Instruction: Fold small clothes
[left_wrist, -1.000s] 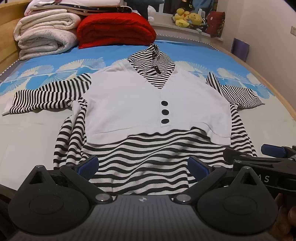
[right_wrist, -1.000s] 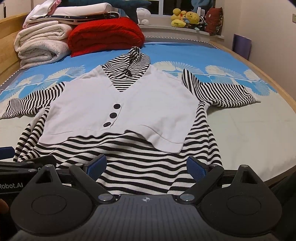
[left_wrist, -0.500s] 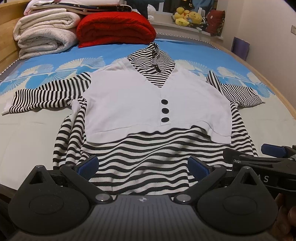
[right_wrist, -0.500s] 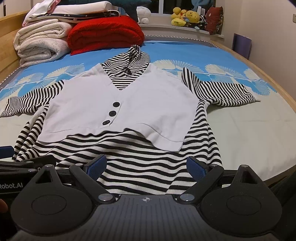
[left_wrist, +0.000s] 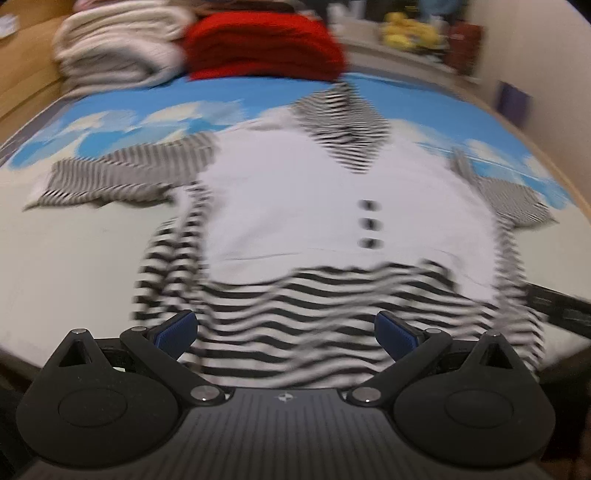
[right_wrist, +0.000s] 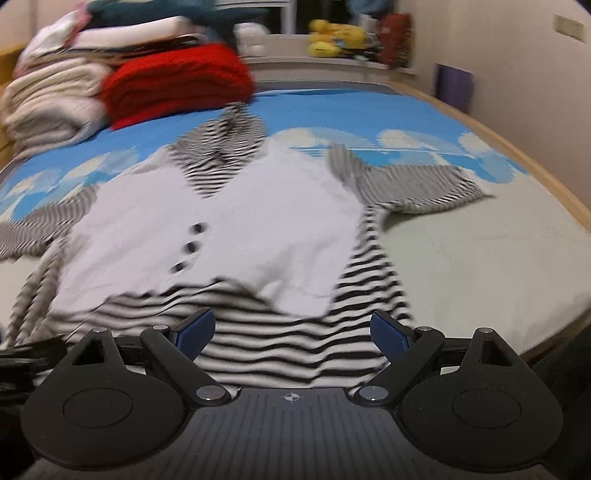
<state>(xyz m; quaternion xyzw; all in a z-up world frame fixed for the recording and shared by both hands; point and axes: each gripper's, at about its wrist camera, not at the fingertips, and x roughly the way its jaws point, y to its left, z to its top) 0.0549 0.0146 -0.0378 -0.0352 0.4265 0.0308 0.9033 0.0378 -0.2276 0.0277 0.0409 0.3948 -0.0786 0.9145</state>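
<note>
A black-and-white striped top (left_wrist: 295, 321) with a white vest panel (left_wrist: 314, 206) sewn over its chest lies spread flat and face up on the bed (left_wrist: 74, 266), its hem towards the near edge and its striped hooded collar (left_wrist: 347, 125) pointing at the far end. Three dark buttons (left_wrist: 369, 223) run in a short line down the vest panel, just above where the panel ends and the stripes begin. The left sleeve (left_wrist: 122, 177) stretches out sideways towards the bed's left edge, and the right sleeve (right_wrist: 413, 184) lies bent towards the right edge (both views are smeared with motion blur, so finer detail is lost). The left gripper (left_wrist: 286, 330) hangs over the hem near the bed's near edge with its blue-padded fingers (left_wrist: 177, 330) spread wide and nothing between them; whether they touch the fabric cannot be told. The right gripper (right_wrist: 293, 330) hangs over the hem a little further to the right, its fingers (right_wrist: 389, 334) likewise wide apart and empty. At the far left corner of the bed sit a stack of folded cream blankets (right_wrist: 51, 103) and, just beside it, a folded red blanket (right_wrist: 177, 81). The sheet is pale at the near end and blue with white patterns (right_wrist: 332, 110) at the far end. Yellow plush toys (right_wrist: 336, 37) rest on a ledge beyond the bed.
</note>
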